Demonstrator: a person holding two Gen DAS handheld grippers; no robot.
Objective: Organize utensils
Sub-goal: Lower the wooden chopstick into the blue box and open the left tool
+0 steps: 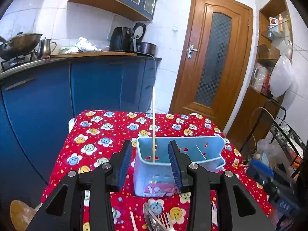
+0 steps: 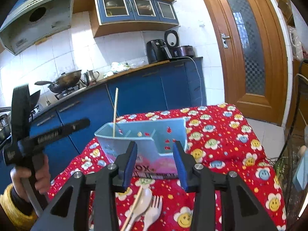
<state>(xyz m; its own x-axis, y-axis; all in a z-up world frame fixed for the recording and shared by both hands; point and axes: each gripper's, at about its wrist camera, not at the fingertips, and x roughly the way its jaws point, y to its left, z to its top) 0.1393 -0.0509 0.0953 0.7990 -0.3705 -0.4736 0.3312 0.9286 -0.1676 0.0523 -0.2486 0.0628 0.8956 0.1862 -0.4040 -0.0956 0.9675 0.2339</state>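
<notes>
Red smiley-flower tablecloth covers the table; blue caddy, fork, spoon, chopstick lie on it.

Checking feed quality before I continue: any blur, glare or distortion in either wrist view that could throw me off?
Left wrist: strong fisheye bowing and dark corners; the right gripper is motion-blurred; the chopstick in the blue caddy is sharp. Right wrist: same bowing; the spoon and fork are sharp, the left gripper slightly soft; no strong glare.
</notes>
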